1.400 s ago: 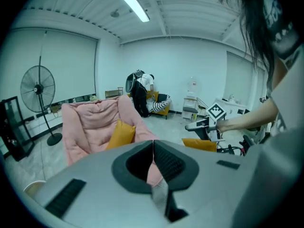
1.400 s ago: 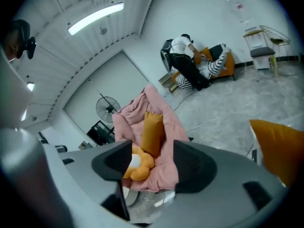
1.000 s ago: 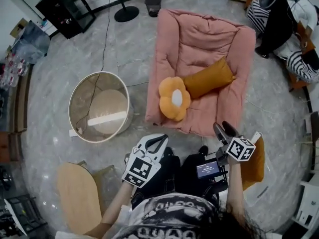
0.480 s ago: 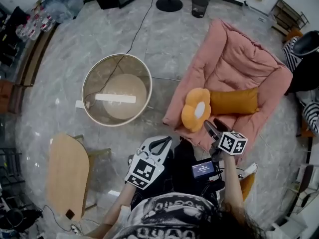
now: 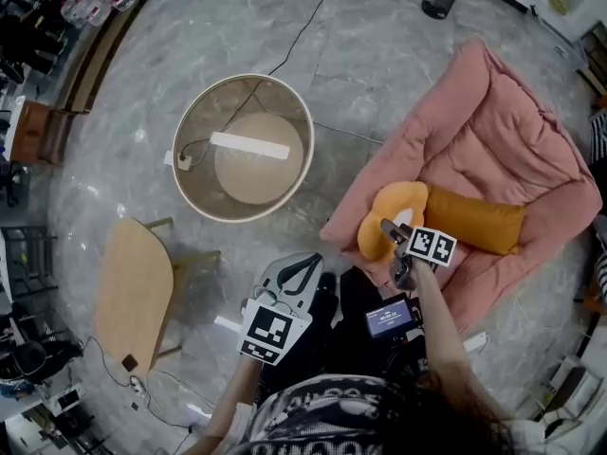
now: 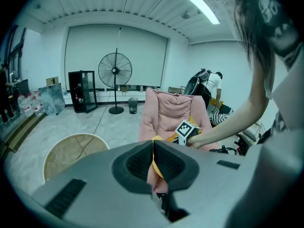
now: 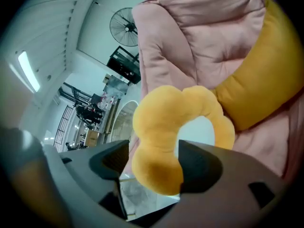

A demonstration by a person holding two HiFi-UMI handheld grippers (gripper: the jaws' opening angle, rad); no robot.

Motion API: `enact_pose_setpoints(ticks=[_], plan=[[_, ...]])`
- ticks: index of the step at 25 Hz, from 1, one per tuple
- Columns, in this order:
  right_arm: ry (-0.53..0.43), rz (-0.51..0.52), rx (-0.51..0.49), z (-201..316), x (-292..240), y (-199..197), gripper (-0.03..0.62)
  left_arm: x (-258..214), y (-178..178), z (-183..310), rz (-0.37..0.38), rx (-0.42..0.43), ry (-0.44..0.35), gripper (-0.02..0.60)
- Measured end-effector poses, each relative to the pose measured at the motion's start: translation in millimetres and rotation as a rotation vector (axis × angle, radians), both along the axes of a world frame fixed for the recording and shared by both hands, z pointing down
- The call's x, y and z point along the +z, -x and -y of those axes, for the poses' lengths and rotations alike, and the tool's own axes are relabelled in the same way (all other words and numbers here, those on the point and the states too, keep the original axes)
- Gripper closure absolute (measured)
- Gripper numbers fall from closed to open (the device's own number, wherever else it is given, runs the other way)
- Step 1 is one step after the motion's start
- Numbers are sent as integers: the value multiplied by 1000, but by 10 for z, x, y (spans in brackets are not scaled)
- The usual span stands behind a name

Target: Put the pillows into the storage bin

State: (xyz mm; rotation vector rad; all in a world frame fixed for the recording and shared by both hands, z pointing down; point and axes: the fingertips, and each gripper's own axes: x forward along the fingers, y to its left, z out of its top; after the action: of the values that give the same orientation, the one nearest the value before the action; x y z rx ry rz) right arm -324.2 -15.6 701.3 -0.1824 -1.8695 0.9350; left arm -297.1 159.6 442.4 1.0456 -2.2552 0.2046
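The pink floor lounger (image 5: 493,150) lies open on the grey marbled floor, and 2 pillows rest on its seat. The flower-shaped pillow (image 5: 373,243), orange with a white middle, sits at the lounger's near front edge. The orange bolster pillow (image 5: 474,224) lies just beside it, further in on the seat.

The right gripper (image 5: 387,226) points down over that front edge. In the right gripper view its jaws stand well apart and have just been opening. 1 petal of the flower-shaped pillow (image 7: 166,122) bulges between them. The petal seems to brush 1 pad, though the close view makes that hard to settle; it is not squeezed. The bolster pillow (image 7: 256,89) shows behind it against the lounger's padding.

The left gripper (image 5: 303,265) hangs off the lounger's near corner, above the person's dark trousers. In the left gripper view (image 6: 153,160) its jaws are closed to a thin slit with nothing held.

The round storage bin (image 5: 251,173) stands on the floor well apart from the lounger, beyond its front corner. A white strip (image 5: 248,145) lies inside the bin; no pillow is in it.
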Motion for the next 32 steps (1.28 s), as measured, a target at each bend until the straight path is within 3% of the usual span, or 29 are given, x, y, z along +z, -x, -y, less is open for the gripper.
enact_pose_setpoints(ticks=[8, 14, 19, 26, 32], plan=[[32, -81, -83, -269, 500, 197, 281, 209, 69, 95, -60, -52, 70, 569], [111, -60, -23, -255, 392, 120, 401, 263, 72, 114, -55, -22, 57, 569], [219, 48, 78, -149, -91, 98, 424, 207, 30, 92, -30, 14, 46, 569], [227, 280, 108, -245, -1022, 88, 428, 72, -145, -122, 25, 87, 23, 569], [258, 457, 205, -444, -1838, -136, 428, -122, -398, -282, 86, 181, -7, 569]])
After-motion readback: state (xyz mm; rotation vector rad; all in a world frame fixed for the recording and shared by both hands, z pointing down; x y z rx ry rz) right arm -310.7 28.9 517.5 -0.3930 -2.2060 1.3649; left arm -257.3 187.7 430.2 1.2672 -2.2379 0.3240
